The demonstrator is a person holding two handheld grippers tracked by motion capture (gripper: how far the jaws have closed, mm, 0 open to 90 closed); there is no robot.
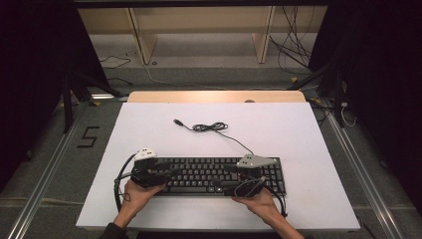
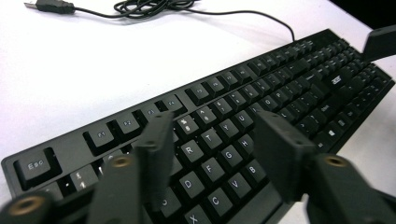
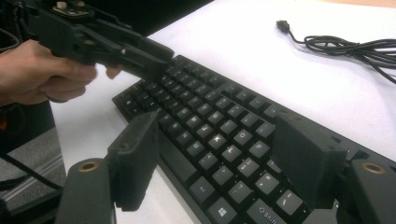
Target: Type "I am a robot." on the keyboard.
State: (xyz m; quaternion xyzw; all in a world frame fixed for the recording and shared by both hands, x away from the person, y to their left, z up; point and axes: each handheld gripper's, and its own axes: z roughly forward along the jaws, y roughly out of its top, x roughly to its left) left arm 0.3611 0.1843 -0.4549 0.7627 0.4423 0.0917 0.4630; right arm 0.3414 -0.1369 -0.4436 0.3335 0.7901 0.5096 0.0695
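Right tongs (image 3: 215, 158) gape over the black keyboard (image 3: 219, 121); left tongs (image 3: 149, 58) hover at its far end.

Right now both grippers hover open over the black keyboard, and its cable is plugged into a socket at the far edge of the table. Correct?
Not quite. The cable is not plugged in: its USB plug lies loose on the white table, as the high view shows. The rest holds: left gripper and right gripper are open over the keyboard.

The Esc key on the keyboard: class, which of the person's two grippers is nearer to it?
Left. The left gripper hovers over the keyboard's left end, close by the Esc key. The right gripper sits over the right half, far from that key.
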